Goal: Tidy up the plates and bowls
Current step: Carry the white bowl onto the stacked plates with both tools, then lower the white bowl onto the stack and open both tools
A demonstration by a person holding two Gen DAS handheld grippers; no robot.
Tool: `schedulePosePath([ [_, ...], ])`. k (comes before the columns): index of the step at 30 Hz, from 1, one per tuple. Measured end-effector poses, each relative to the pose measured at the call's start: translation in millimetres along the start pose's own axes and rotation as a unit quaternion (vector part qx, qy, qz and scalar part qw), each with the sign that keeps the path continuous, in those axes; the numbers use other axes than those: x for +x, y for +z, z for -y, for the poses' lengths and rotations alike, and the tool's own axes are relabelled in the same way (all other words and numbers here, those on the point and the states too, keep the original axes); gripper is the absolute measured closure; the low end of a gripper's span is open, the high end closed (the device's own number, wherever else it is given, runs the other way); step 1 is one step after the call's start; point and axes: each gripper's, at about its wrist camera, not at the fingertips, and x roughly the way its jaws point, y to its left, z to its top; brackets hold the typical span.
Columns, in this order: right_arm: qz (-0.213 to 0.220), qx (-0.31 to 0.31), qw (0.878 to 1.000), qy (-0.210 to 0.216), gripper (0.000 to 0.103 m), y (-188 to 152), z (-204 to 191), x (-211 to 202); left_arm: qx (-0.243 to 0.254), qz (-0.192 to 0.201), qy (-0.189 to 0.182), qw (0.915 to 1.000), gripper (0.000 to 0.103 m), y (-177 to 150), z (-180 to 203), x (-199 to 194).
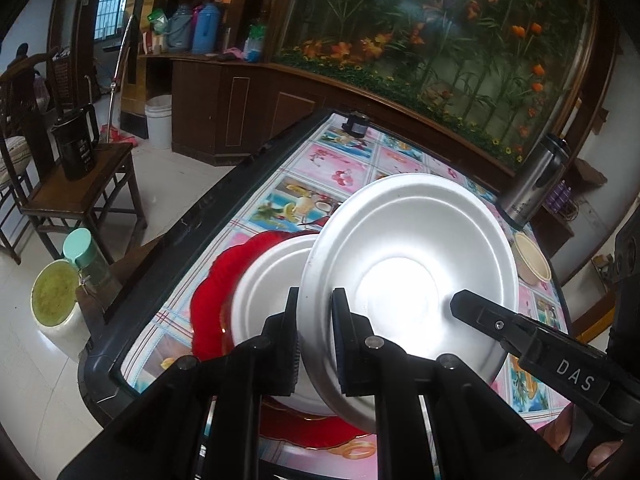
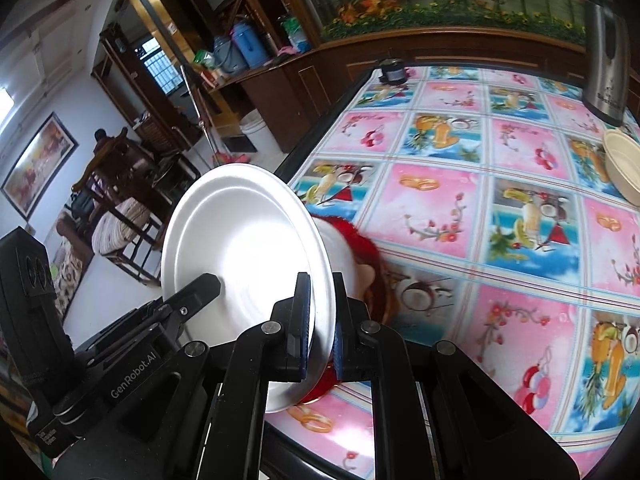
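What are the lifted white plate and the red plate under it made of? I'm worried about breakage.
The white plate looks like matte foam or moulded pulp: dull, even surface with a pressed rim. The red plate looks like glossy plastic or glass: shiny scalloped edge. Neither is certain.

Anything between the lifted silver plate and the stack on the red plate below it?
Nothing visible. Both grippers, left and right, clamp the silver plate's rim, tilted above the white plate on the red plate; only open air lies between.

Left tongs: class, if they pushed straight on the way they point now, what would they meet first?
Probably the red plate and the white plate on it, lying just past the white plate that the left tongs grip; depth is unclear.
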Motion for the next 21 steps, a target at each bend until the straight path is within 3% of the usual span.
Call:
schedulePosePath([
  [10, -0.014, -0.009, 1.0, -0.004, 0.094, -3, -12, 17, -0.012, -0.01, 0.009, 0.9998, 0.09, -3, -12, 7],
  [21, -0.016, -0.026, 0.999, -0.036, 0.093, -7, -13, 35, -0.021, -0.031, 0.011, 0.9992, 0.09, -5, -20, 23],
])
